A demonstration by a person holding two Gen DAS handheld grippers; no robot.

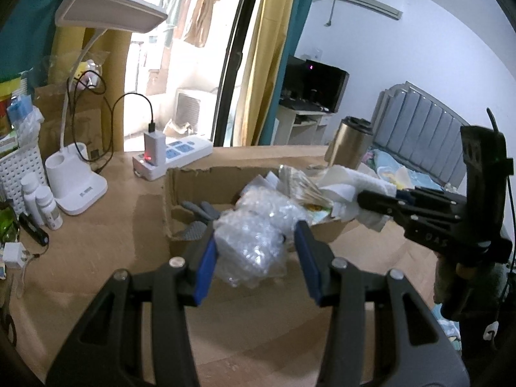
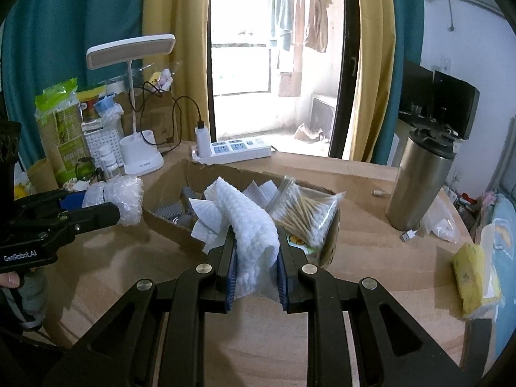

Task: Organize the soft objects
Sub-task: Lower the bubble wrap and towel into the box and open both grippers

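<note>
Bubble wrap [image 1: 254, 245] clamped between left tongs [image 1: 256, 242].

1. The desk [image 2: 354, 193] has a light brown wooden top and stands in front of a tall glass door [image 2: 274, 64].
2. Strong daylight comes through this door, and outside some clothes [image 2: 309, 9] hang on a line.
3. Yellow curtains [image 2: 177, 16] hang on both sides of the door, and teal curtains [image 2: 64, 32] hang further out.
4. The wall [image 1: 419, 48] on the right is pale white, with an air conditioner [image 1: 367, 0] mounted high on it.
5. A dark monitor [image 1: 317, 84] stands on a small white stand [image 1: 303, 122] near this wall.
6. A bed with a grey padded headboard [image 1: 419, 119] is beside the desk, on the right.
7. A white desk lamp [image 2: 135, 51] stands at the back left of the desk.
</note>
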